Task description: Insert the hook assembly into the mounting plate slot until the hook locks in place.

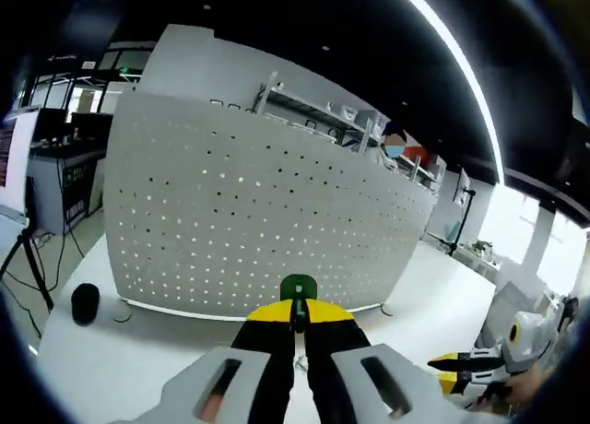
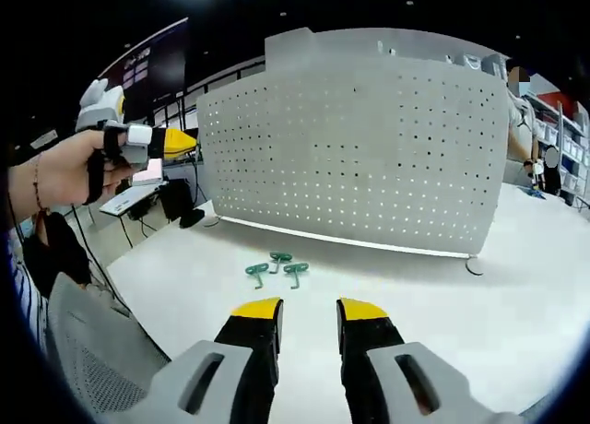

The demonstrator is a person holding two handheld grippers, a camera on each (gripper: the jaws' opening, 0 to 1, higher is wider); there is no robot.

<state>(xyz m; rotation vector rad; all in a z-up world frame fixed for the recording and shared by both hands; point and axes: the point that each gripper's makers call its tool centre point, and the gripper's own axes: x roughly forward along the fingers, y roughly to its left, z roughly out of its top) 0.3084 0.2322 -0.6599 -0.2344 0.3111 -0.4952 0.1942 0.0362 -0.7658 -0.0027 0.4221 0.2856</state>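
- Left gripper (image 1: 298, 324): jaws together, clamped on a green hook (image 1: 298, 290); its round green head pokes up just past the yellow tips.
- Straight ahead of that gripper stands the white perforated board (image 1: 258, 221), upright on the white desk (image 1: 138, 350), near but not touching the hook.
- Right gripper (image 2: 309, 318): jaws apart, nothing between them, hovering over the desk.
- Ahead of the right gripper, between its tips and the board, three spare green hooks (image 2: 277, 269) lie loose on the desk, clustered close together.
- Handling, a guess: the hook looks like small light plastic, stiff, maybe slick; easy to twist in the jaws. Best held by the head or upper stem, so the insert end stays free toward the board.
- The board looks thin and freestanding; a hard push could tip or slide it, so the right gripper could brace it.
- Holes are many and small; which slot is the target can't be told.
- Around: a black round object (image 1: 85, 302) on the desk off to the left gripper's left, by the board's edge; a cable end (image 2: 474, 265) on the desk at the board's far corner, right of the right gripper.
- Person's hand (image 2: 64, 170) holds the left gripper, up-left of the right gripper.
- Nothing stands between the held hook and the board.
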